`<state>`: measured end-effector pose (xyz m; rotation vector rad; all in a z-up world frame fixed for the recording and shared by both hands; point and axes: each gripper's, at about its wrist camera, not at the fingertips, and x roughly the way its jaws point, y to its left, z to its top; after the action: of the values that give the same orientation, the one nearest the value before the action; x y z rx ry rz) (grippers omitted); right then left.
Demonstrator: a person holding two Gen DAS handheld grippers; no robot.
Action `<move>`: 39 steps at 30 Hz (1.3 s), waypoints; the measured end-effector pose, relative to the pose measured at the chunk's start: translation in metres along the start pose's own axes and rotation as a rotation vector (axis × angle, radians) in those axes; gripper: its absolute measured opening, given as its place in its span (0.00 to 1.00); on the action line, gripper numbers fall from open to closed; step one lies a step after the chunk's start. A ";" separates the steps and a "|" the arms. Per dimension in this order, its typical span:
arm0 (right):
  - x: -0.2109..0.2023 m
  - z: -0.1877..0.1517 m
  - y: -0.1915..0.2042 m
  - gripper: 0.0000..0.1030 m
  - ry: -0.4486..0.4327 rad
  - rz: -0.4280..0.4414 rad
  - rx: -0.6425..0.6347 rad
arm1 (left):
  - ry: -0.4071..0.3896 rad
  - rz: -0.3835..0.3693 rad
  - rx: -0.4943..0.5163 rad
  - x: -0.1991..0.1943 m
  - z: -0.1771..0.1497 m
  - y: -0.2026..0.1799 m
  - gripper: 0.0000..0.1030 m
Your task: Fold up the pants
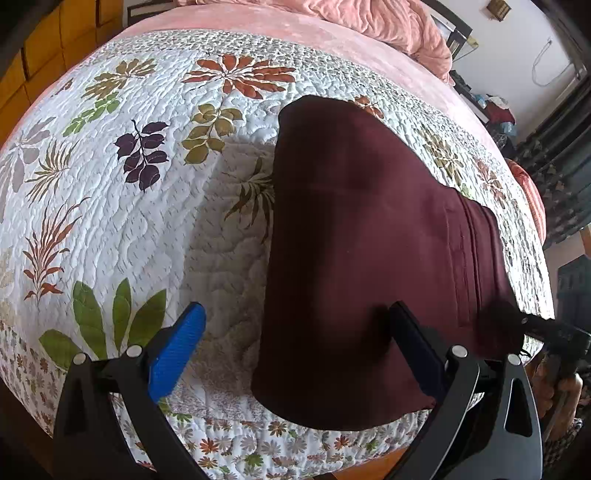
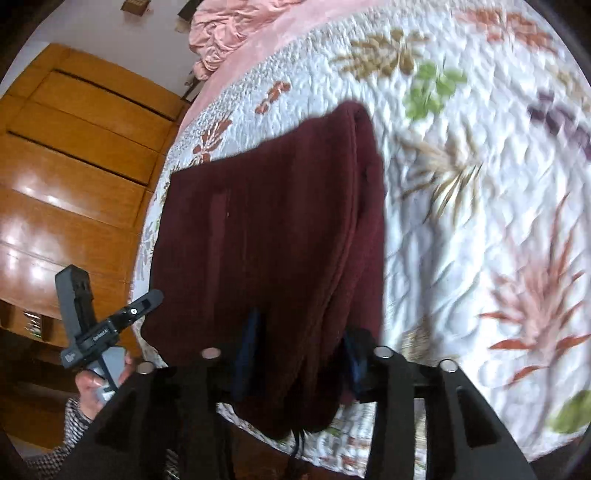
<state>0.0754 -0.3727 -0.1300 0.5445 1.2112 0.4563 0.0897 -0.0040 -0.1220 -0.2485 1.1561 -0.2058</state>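
Maroon pants lie folded into a long stack on the floral quilt, near edge of the pants hanging at the bed's front edge. Left claw is released, wide apart, one pad on the pants, the other on the quilt beside them; right claw straddles the pants' near end, half open, pads not visibly pressing. Next fold probably: pinch all layers at both near corners, lift evenly.

Maroon pants, folded, lie right of centre on a white leaf-print quilt; left gripper at the lower edge, jaws spread wide, blue finger over quilt, dark finger over the pants; pink blanket along the top.
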 end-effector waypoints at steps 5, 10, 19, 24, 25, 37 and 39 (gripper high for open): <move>-0.026 0.026 -0.004 0.64 -0.094 -0.050 0.010 | 0.002 -0.010 0.006 -0.002 0.007 -0.004 0.96; -0.008 0.059 -0.005 0.64 -0.074 -0.116 0.000 | 0.007 0.007 0.040 0.003 0.017 -0.015 0.96; 0.023 0.103 0.000 0.21 -0.043 -0.063 0.054 | 0.032 0.045 0.087 0.011 0.030 -0.028 0.96; 0.022 0.104 0.006 0.10 -0.060 -0.149 0.025 | 0.030 0.069 0.122 0.014 0.028 -0.032 0.96; 0.026 0.103 0.001 0.10 -0.055 -0.156 0.051 | 0.036 0.072 0.121 0.016 0.027 -0.031 0.96; -0.015 0.047 0.015 0.79 -0.071 -0.097 -0.007 | 0.080 0.024 0.102 0.010 0.016 -0.022 0.96; -0.022 0.023 0.016 0.79 -0.047 -0.094 -0.021 | 0.084 0.012 0.091 0.009 0.011 -0.017 0.96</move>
<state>0.0901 -0.3765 -0.0981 0.4757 1.1800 0.3739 0.1029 -0.0220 -0.1202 -0.1533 1.2282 -0.2595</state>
